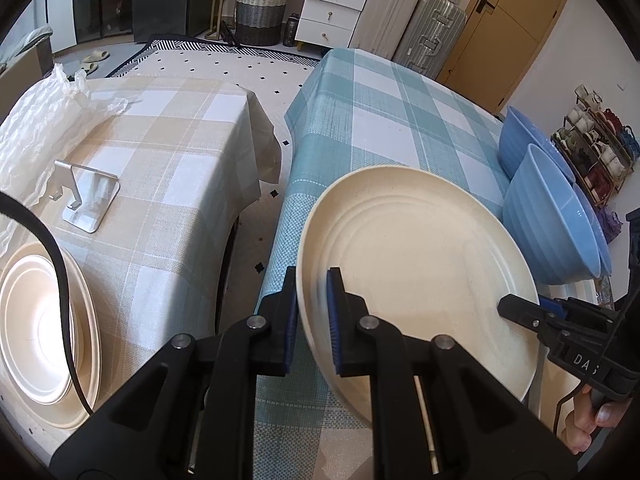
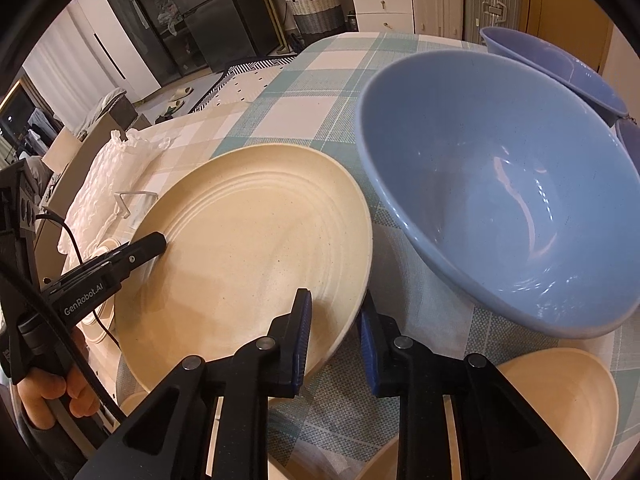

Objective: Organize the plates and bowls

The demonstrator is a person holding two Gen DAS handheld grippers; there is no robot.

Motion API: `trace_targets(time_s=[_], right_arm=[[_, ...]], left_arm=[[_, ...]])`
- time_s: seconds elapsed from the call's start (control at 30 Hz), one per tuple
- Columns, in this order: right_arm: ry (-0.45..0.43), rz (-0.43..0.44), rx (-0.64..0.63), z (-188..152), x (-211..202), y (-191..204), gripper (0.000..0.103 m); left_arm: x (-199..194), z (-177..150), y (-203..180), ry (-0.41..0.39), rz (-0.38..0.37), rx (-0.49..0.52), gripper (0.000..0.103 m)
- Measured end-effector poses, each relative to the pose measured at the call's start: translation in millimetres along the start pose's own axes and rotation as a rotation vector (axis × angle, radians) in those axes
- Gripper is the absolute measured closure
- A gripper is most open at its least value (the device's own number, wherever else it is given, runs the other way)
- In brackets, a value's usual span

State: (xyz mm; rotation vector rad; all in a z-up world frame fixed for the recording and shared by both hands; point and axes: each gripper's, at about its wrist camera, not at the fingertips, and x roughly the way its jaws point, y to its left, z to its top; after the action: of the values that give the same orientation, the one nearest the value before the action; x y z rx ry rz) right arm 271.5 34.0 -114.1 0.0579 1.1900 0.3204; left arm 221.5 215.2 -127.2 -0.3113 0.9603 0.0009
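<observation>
The round cream ridged plastic plate [image 1: 420, 264], tilted above the near edge of the teal-checked desk [image 1: 380, 120], looks light, stiff and slippery, pinched at opposite rims by the left tool [image 1: 312, 320] and right tool [image 2: 334, 344].

white drawers [image 1: 334, 10], suitcases [image 1: 416, 26], patterned floor [image 1: 256, 68]

Left gripper [image 1: 312, 320] angled downward, jaws nearly together; right gripper [image 2: 336, 344] likewise, slightly wider.
</observation>
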Motion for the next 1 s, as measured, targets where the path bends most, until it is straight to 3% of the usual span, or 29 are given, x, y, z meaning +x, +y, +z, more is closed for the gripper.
trace_targets(time_s=[0.6, 1.0], right_arm=[[-0.043, 0.020, -0.028, -6, -22, 1, 0.080], [-0.081, 0.029, -0.056, -15, -47, 11, 0.080]], left_arm=[[-25, -5, -2, -0.058, 0.003, -0.005, 0.093], [-63, -12, -6, -0.134, 0.028, 0.015, 0.093]])
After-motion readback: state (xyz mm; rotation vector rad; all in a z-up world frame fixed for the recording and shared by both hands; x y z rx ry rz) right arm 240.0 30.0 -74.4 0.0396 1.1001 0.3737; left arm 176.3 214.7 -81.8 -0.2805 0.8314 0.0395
